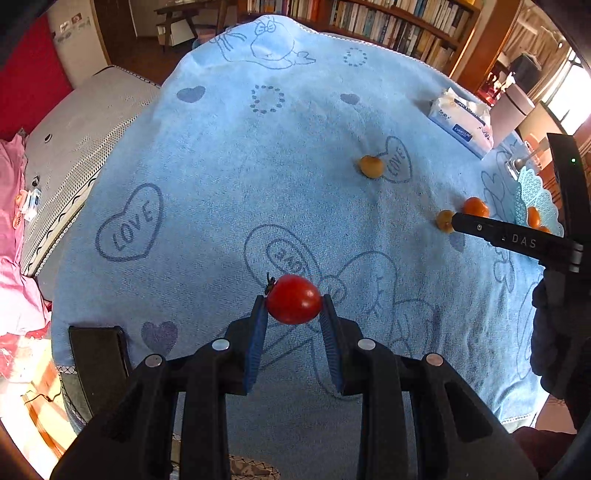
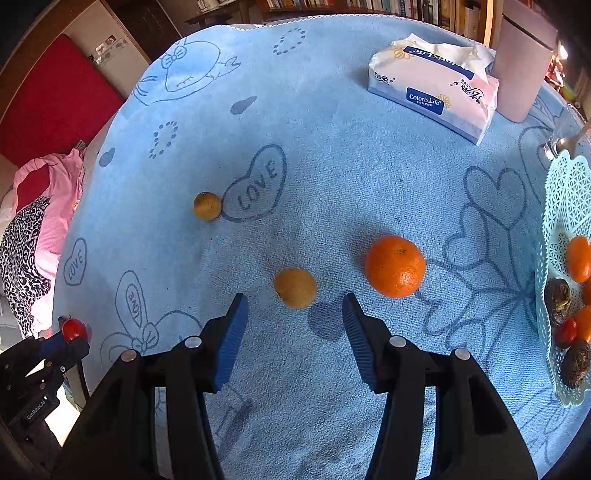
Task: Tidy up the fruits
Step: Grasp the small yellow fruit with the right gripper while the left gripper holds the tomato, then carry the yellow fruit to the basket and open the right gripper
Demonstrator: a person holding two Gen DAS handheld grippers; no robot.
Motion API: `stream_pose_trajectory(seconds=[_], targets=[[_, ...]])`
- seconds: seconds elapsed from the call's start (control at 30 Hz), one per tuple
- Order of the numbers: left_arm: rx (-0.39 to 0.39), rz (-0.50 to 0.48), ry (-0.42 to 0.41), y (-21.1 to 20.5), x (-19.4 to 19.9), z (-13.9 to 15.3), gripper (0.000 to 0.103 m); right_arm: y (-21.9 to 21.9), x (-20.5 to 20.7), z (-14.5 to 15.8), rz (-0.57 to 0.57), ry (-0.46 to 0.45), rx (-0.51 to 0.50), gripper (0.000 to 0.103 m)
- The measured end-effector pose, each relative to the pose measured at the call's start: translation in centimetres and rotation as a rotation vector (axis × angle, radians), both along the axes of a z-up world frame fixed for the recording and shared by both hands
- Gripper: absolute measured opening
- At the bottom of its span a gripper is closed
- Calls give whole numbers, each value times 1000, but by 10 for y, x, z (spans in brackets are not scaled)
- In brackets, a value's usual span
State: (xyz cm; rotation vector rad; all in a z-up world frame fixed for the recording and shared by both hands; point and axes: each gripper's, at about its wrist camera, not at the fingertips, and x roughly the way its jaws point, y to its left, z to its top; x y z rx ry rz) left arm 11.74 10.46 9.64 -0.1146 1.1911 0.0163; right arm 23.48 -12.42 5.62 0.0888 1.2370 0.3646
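Note:
My left gripper (image 1: 293, 306) is shut on a red cherry tomato (image 1: 293, 299) and holds it above the blue cloth; the same tomato (image 2: 74, 329) shows far left in the right wrist view. My right gripper (image 2: 293, 314) stands open over the cloth, nothing between its pads. Just beyond its tips lies a small yellow-brown fruit (image 2: 295, 288), and an orange (image 2: 394, 266) sits to its right. Another yellow-brown fruit (image 2: 207, 206) lies farther left. A pale blue lattice basket (image 2: 561, 206) at the right edge holds small orange, red and dark fruits.
The blue printed cloth (image 2: 332, 166) covers a round table. A tissue pack (image 2: 436, 86) and a pink container (image 2: 521, 74) stand at the far right. Bookshelves (image 1: 388, 22) line the back; a grey mattress (image 1: 74, 147) and pink bedding (image 2: 55, 192) lie off the table's left edge.

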Motion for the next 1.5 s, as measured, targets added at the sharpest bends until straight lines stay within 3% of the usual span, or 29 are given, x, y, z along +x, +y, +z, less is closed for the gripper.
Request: stream_pose_trajectory(seconds=[0.2, 0.47, 0.97, 1.5], targets=[[11, -12, 15, 11, 1, -5, 29, 12, 12, -15, -13, 15, -21, 52], [27, -23, 19, 13, 3, -5, 29, 12, 11, -27, -41, 19, -50, 28], [30, -48, 2, -17, 10, 0, 30, -25, -25, -2, -67, 23, 17, 28], [21, -145, -23, -81, 19, 7, 30, -100, -64, 18, -172, 15, 37, 28]])
